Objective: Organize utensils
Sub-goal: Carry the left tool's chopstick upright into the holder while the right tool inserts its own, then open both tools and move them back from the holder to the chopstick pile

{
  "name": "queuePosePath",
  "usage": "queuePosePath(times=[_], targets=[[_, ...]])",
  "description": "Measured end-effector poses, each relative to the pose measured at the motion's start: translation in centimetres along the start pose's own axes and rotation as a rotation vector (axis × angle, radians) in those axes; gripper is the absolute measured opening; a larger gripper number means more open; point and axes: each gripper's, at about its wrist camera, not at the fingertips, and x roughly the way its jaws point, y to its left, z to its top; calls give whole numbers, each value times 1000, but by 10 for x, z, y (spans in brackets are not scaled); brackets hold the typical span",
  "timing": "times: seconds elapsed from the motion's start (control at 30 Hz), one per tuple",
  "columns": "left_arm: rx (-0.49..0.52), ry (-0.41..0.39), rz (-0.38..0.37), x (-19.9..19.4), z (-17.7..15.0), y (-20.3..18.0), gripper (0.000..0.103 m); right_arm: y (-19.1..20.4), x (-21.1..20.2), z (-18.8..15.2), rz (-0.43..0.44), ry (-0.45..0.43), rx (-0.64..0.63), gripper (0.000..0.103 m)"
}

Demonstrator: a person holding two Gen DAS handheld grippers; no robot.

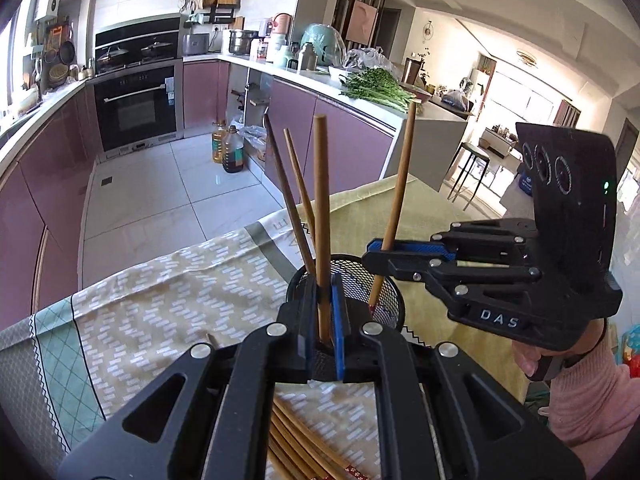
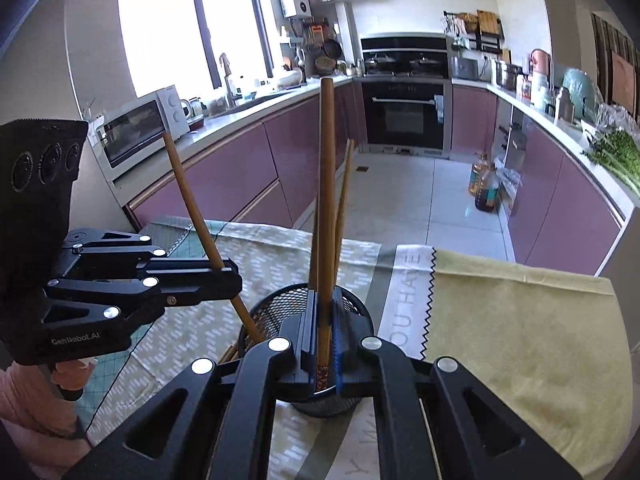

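Fingers (image 1: pixel 338 320) both pairs pinch one chopstick (image 1: pixel 321 220) each | tips over holder (image 1: pixel 384 292) at 12 o'clock, ready to drop | spare chopsticks (image 1: pixel 304 440) at 6 o'clock

Matt wooden chopsticks (image 1: pixel 321 216), black wire-mesh metal holder (image 1: pixel 386 292), woven cloth tablecloth (image 1: pixel 160 292).

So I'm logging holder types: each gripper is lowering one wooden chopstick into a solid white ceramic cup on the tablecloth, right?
Not quite: the holder is a round black wire-mesh basket, not a white ceramic cup. Both wrist views show it. The left gripper and right gripper each grip one wooden chopstick over it.
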Motion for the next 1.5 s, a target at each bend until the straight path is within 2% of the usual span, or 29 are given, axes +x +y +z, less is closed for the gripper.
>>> queuePosePath(times=[0.4, 0.5, 0.57, 0.73, 0.83, 0.93, 1.1, 1.23, 1.5], targets=[[-49, 4, 43, 15, 0, 10, 9, -12, 9, 2, 2, -15, 72, 8], [-49, -32, 79, 5, -5, 9, 21, -13, 3, -1, 11, -37, 85, 9], [-42, -73, 105, -7, -11, 9, 22, -12, -4, -4, 17, -59, 83, 11], [-7, -172, 141, -46, -34, 6, 34, 8, -30, -17, 62, -117, 17, 25], [19, -185, 161, -62, -54, 3, 40, 27, -40, -31, 114, -119, -37, 30], [33, -153, 188, -65, -77, 3, 43, 41, -39, -44, 153, -90, -59, 36], [-7, -34, 192, -49, -113, 15, 43, 52, -12, -72, 168, 7, -54, 36], [0, 53, 225, -33, -143, 19, 44, 53, 9, -86, 170, 70, -25, 36], [-29, 127, 200, -18, -177, 19, 45, 63, 28, -102, 156, 129, -28, 36]])
